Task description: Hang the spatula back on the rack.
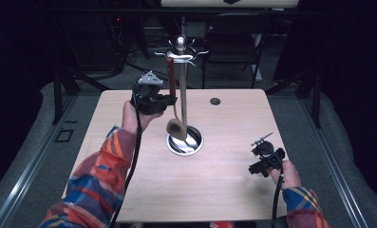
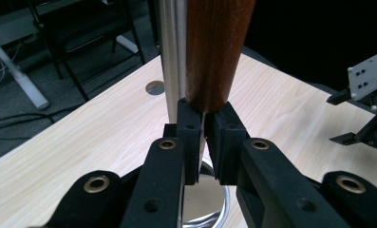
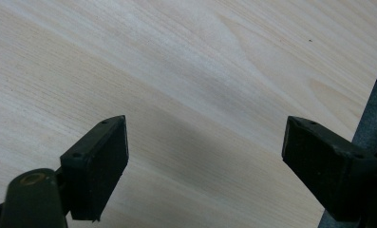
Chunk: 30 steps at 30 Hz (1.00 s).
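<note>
Two grippers on show over a pale wooden table. Left gripper is up high at the far-left part of the table, beside the metal utensil stand, whose round shiny base sits about mid-table. Its jaws are pinched tight on the spoon, right where the dark reddish-brown wooden handle ends and the thin metal neck begins (the left gripper view shows the black pads squeezed together just under the handle's lower end). Spoon hangs near upright, handle top up by the stand's hooks, bowl down low over the base's rim, looks just above it, tho contact there is hard to call. Stand's pole runs right beside the handle, to its left in that view.

Right gripper is low at the near-right part of the table, well apart from the stand. Jaws spread wide, nothing between them; right gripper view looks straight onto bare wood grain w/ both black pads far apart. A small round hole sits in the tabletop toward the far edge, right of the pole. Person's plaid sleeves come in from the bottom, a black cable trailing off the left gripper. A dark chair stands beyond the table.
</note>
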### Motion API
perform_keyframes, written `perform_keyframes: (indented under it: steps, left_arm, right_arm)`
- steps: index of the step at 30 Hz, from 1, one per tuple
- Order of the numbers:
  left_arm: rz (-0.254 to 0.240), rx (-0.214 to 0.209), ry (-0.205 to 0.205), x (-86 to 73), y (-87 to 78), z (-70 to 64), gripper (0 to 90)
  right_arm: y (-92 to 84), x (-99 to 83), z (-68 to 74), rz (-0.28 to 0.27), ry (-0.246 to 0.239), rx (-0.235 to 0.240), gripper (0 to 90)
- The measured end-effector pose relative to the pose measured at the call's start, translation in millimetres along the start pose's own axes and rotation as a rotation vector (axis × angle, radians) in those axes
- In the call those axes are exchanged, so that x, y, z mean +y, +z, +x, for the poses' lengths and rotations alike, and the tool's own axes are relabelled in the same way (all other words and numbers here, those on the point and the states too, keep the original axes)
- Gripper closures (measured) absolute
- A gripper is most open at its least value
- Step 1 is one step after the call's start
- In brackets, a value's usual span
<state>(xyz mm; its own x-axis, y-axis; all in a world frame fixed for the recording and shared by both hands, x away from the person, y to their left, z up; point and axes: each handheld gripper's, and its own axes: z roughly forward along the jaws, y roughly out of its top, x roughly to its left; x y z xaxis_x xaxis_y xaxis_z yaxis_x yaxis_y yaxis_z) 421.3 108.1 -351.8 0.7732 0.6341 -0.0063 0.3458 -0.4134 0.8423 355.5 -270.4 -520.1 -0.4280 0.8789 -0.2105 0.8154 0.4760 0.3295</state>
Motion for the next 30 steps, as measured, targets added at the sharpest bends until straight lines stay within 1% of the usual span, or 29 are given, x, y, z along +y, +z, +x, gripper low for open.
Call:
perform_keyframes:
  steps: [5,7,8,10,11,14,17,19,20,21,22,24,30]
  left_arm:
    - [-0.007,0.019,0.005,0.5,2.3,0.5,83.4]
    - [-0.009,0.024,0.001,0.4,2.3,0.7,83.1]
    - [-0.006,0.033,-0.002,0.4,1.9,0.7,82.7]
    - [-0.004,0.059,0.003,0.5,1.2,-0.3,79.7]
    - [-0.007,0.062,0.004,0.3,1.1,-0.6,78.8]
    - [-0.007,0.067,-0.001,-0.6,-0.2,-1.4,75.5]
    - [-0.005,0.074,-0.003,-1.0,-1.6,-2.8,66.1]
    - [-0.001,0.078,0.008,-1.1,-3.3,-4.6,60.4]
    - [0.007,0.091,0.014,-1.2,-4.9,-6.3,55.4]
    - [0.009,0.092,0.018,-1.4,-6.5,-7.6,51.7]
    - [0.000,0.100,0.018,-2.0,-8.0,-9.4,49.5]
    - [0.003,0.115,0.027,-2.5,-11.7,-12.2,40.3]
    - [0.012,0.127,0.027,-7.8,-22.9,-15.7,28.0]
  right_arm:
    - [-0.2,0.4,0.3,0.003,0.001,0.001,15.1]
    - [0.0,0.3,0.0,0.004,0.002,0.002,15.2]
    - [0.1,0.2,-0.1,0.004,0.003,0.003,15.2]
    - [0.3,0.4,0.0,0.004,0.002,0.003,15.2]
    - [1.0,0.2,0.3,-0.006,0.003,0.005,15.1]
    - [0.7,0.5,0.6,0.000,0.001,0.003,15.1]
    - [0.5,0.5,0.4,0.000,0.001,0.002,15.1]
    - [0.6,0.5,0.5,-0.001,0.001,0.003,15.2]
    - [0.6,0.5,0.5,0.000,0.001,0.004,15.2]
    - [0.9,0.5,0.6,-0.003,0.005,0.006,15.1]
    - [0.8,0.5,0.6,-0.004,0.005,0.007,15.2]
    - [1.0,0.5,0.7,-0.004,0.007,0.009,15.2]
    - [1.1,0.6,0.9,-0.003,0.008,0.011,15.1]
